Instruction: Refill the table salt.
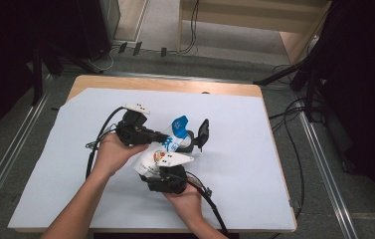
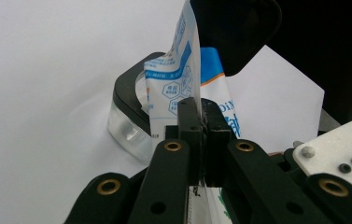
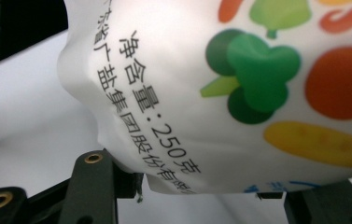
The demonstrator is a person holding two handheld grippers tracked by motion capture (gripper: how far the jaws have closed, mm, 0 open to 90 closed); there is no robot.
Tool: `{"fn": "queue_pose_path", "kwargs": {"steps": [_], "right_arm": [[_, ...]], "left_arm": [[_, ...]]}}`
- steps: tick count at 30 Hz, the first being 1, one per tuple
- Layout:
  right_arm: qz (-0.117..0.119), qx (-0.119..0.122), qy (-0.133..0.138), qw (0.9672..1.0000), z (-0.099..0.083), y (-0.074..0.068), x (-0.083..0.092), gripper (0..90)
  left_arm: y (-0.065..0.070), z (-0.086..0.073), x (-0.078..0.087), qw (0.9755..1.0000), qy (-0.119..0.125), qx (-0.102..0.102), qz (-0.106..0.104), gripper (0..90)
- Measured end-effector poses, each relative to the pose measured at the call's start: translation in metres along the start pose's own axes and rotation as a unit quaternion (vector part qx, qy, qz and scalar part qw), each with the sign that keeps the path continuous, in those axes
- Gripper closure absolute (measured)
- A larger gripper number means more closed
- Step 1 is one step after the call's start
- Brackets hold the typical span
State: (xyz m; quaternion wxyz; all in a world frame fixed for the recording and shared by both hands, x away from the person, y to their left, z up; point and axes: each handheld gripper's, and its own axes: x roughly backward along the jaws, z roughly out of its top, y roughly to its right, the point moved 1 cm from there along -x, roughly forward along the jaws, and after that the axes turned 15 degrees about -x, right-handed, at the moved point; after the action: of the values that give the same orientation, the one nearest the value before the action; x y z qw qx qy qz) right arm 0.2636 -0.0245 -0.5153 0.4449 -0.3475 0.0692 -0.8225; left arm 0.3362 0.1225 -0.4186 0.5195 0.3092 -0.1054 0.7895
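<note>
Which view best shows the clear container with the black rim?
Left gripper view: the clear container with the black rim sits unblurred beyond the white-and-blue printed pouch, rim and wall both visible. High view shows it small, mostly behind the pouch.

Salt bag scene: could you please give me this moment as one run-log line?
left tongs: shut on bag top | right tongs: gripping bag | bag mouth over jar

Hand-held gripper (image 2: 200, 122) pinching printed bag (image 2: 183, 79), clear container (image 2: 129, 119) behind
</note>
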Motion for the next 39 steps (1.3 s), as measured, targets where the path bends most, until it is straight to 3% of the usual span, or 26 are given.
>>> {"fn": "queue_pose_path", "kwargs": {"steps": [6, 18, 26, 34, 39], "right_arm": [[0.020, -0.021, 0.000, 0.9996, 0.0057, -0.0027, 0.0025, 47.7], [0.022, -0.015, -0.009, 0.9996, 0.0080, -0.0030, 0.0014, 43.3], [0.043, -0.043, 0.001, 0.9982, 0.0110, -0.0003, 0.0055, 48.7], [0.047, -0.040, -0.011, 0.9981, 0.0097, -0.0028, 0.0026, 45.9], [0.045, -0.038, -0.011, 0.9982, 0.0102, -0.0018, 0.0025, 46.1]], "left_arm": [[-0.0001, 0.0024, -0.0023, 1.0000, 0.003, 0.001, 0.001, 90.0], [-0.0021, 0.0045, -0.0066, 0.9999, 0.004, 0.011, 0.003, 90.0], [-0.0028, 0.0047, -0.0042, 0.9998, 0.013, 0.014, -0.003, 89.7], [-0.0018, 0.0048, -0.0099, 0.9998, 0.000, 0.017, -0.007, 89.9], [-0.0022, 0.0060, -0.0099, 0.9996, -0.002, 0.028, -0.007, 89.9]]}}
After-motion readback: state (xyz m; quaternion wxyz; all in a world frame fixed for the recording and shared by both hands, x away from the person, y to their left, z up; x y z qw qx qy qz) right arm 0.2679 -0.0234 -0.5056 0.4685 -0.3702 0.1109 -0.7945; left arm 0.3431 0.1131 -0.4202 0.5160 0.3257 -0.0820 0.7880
